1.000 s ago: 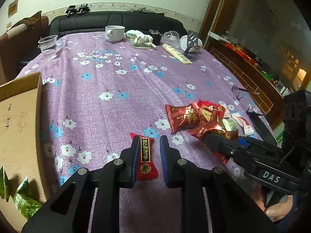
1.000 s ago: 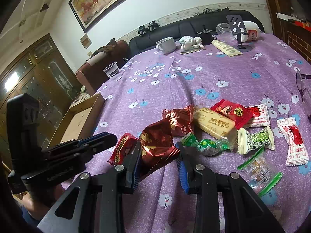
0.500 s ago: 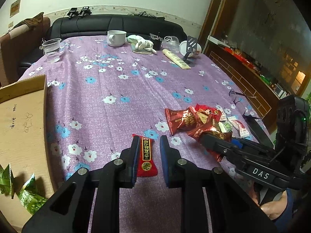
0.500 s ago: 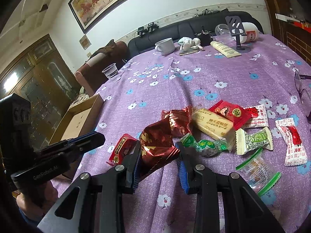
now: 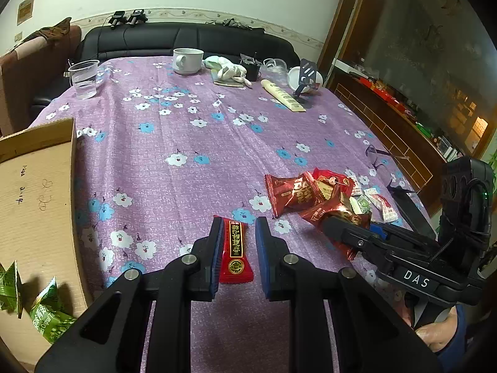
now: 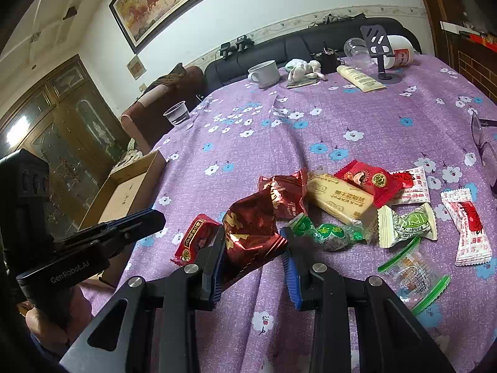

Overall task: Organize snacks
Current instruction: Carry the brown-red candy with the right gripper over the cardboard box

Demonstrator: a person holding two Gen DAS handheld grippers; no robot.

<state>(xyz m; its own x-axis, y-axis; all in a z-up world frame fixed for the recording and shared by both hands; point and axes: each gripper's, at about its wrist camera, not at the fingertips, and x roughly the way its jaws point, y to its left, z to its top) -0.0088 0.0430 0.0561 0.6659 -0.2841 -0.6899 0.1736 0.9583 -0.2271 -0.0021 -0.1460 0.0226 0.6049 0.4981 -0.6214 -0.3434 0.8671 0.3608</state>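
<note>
My left gripper (image 5: 239,248) is open, its fingers on either side of a small red snack bar (image 5: 235,251) that lies on the purple cloth; the bar also shows in the right wrist view (image 6: 194,237). My right gripper (image 6: 253,248) is shut on a dark red foil snack packet (image 6: 248,227), seen also in the left wrist view (image 5: 329,214). A pile of snacks lies beyond: another dark red packet (image 6: 284,194), a yellow bar (image 6: 338,200), a red packet (image 6: 368,180), green packets (image 6: 407,223).
A cardboard box (image 5: 34,199) with green packets (image 5: 46,314) sits at the table's left edge. At the far end stand a white cup (image 5: 186,60), a plastic cup (image 5: 83,77), a phone stand (image 5: 306,74) and a tube (image 5: 284,94). Glasses (image 6: 483,146) lie at right.
The left gripper has drawn back and risen slightly, its fingers still astride the red bar. The right gripper keeps its hold on the foil packet.
</note>
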